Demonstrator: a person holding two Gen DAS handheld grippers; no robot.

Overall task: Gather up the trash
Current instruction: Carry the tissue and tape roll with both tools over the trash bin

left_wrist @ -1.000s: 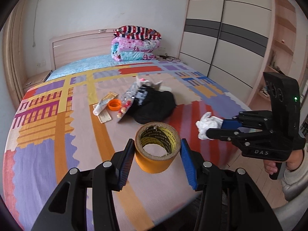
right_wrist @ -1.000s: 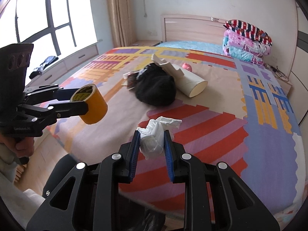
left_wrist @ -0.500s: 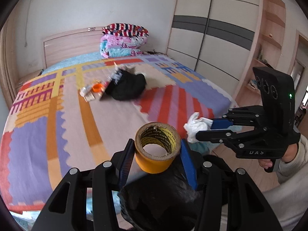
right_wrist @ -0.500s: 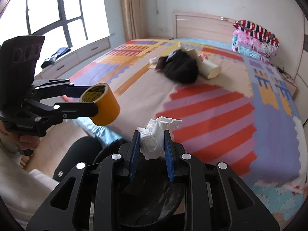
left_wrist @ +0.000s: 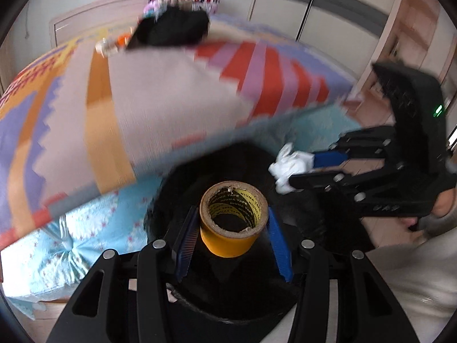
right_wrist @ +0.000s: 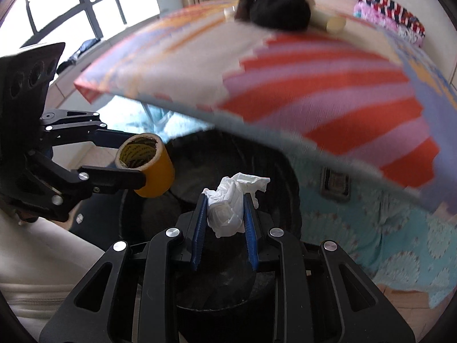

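The left claw [left_wrist: 232, 225] pinches a yellow tape roll [left_wrist: 233, 217] between its blue pads, holding it over the open mouth of a black trash bag [left_wrist: 228, 285] beside the foot edge of the bed [left_wrist: 160, 91]. The right claw [right_wrist: 224, 217] grips a crumpled white tissue [right_wrist: 231, 205] over the same bag. A black cloth heap [left_wrist: 171, 28] lies near the bed's far end.

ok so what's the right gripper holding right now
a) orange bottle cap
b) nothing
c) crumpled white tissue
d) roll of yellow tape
c: the right gripper is shut on the crumpled white tissue, while the roll of yellow tape sits in the left gripper, both above the black bin.
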